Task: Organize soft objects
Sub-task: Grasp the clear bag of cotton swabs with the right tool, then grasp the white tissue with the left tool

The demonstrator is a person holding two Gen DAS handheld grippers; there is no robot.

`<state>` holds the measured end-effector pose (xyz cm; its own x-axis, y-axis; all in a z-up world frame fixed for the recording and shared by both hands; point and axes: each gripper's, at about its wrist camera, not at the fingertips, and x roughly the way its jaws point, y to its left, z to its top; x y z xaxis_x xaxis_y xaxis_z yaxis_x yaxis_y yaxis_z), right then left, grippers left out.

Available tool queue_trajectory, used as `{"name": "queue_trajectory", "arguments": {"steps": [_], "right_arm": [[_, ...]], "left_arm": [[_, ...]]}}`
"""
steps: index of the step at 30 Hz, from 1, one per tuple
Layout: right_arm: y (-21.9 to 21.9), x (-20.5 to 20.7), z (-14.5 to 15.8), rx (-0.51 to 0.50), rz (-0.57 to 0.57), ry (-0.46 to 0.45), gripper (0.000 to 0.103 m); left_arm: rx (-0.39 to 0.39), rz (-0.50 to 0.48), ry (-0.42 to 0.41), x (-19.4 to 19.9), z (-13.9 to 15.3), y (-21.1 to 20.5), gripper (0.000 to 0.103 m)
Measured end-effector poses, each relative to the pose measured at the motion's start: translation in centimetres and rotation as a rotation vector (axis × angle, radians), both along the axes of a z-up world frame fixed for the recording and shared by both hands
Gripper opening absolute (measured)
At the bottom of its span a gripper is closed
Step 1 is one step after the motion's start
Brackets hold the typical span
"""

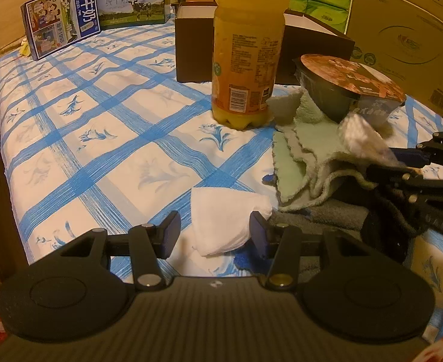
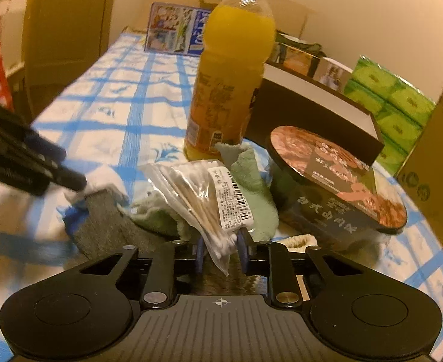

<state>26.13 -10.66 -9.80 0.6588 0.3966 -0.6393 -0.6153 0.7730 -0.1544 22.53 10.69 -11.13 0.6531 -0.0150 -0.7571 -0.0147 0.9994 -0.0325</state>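
Observation:
In the left wrist view a folded white tissue (image 1: 226, 223) lies on the blue checked bedsheet (image 1: 100, 120) between the fingers of my left gripper (image 1: 215, 235). The right pad touches its edge, the left pad stands clear, so that gripper is open. A crumpled green towel (image 1: 303, 154) and a grey cloth (image 1: 321, 214) lie just to the right. My right gripper (image 2: 221, 252) is shut on the lower end of a clear bag of cotton swabs (image 2: 209, 199), above the green towel (image 2: 251, 181) and grey cloth (image 2: 106, 220). From the left wrist, the right gripper (image 1: 399, 158) and bag (image 1: 363, 141) look blurred.
An orange juice bottle (image 1: 245, 60) stands behind the towel. An instant noodle bowl (image 1: 348, 87) lies tilted on it. Behind are a dark open box (image 1: 194, 48), milk cartons (image 1: 61, 21), green tissue packs (image 1: 321, 0) and a cardboard box (image 1: 408, 36). The sheet stretches left.

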Motion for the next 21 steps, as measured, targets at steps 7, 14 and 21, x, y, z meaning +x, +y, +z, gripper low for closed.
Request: {"name": "queue_trajectory", "arguments": {"steps": [7, 14, 21], "right_arm": [[-1.8, -0.1, 1.9, 0.117, -0.086, 0.069, 0.023], [-2.8, -0.4, 2.3, 0.147, -0.128, 0.104, 0.023], [-3.1, -0.5, 2.4, 0.170, -0.141, 0.122, 0.023]], "left_arm": [[-0.002, -0.039, -0.014, -0.6, 0.5, -0.5, 0.047], [0.016, -0.108, -0.009, 0.1, -0.1, -1.7, 0.036], [0.011, -0.140, 0.021, 1.0, -1.3, -1.5, 0.002]]}}
